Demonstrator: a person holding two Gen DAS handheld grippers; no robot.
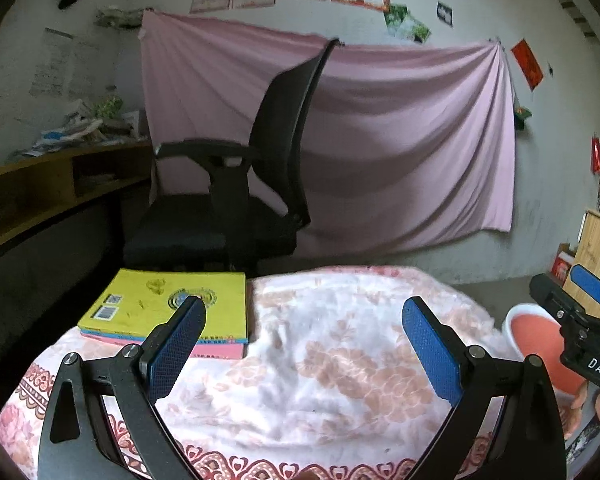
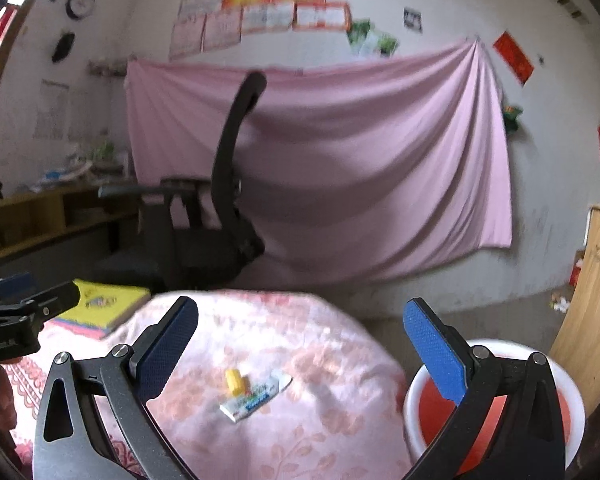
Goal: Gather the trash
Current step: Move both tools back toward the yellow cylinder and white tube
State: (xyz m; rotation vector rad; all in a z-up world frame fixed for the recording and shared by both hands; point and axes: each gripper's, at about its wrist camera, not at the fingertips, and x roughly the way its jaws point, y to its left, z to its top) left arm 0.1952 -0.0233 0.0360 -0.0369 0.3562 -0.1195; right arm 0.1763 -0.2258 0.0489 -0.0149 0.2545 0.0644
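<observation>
1. Both grippers hang over a small table draped in a pink floral cloth [image 2: 320,420], and neither holds anything. The left gripper [image 1: 304,332] has its blue-padded jaws spread wide with only bare cloth between them. The right gripper [image 2: 300,332] is just as wide open.

2. The trash lies on the cloth between and a little below the right gripper's fingers: a flattened white wrapper [image 2: 256,398] with coloured print, and a small yellow piece [image 2: 235,381] touching its upper left end. I can't tell what the yellow piece is; it looks like a cap or a crumpled scrap.

3. A red bin with a white rim [image 2: 414,392] stands just beside the table on the right. What shows of its inside looks bare, though the right gripper's finger covers part of it.

4. A stack of books [image 1: 168,312], yellow one on top, sits at the table's far left corner. I'd judge that it is not trash.

5. As I read it, the job has hardly begun: both scraps are on the table and nothing is visibly in the bin. What's left is to close on each piece, carry it right and drop it in. The right gripper is better placed.
</observation>
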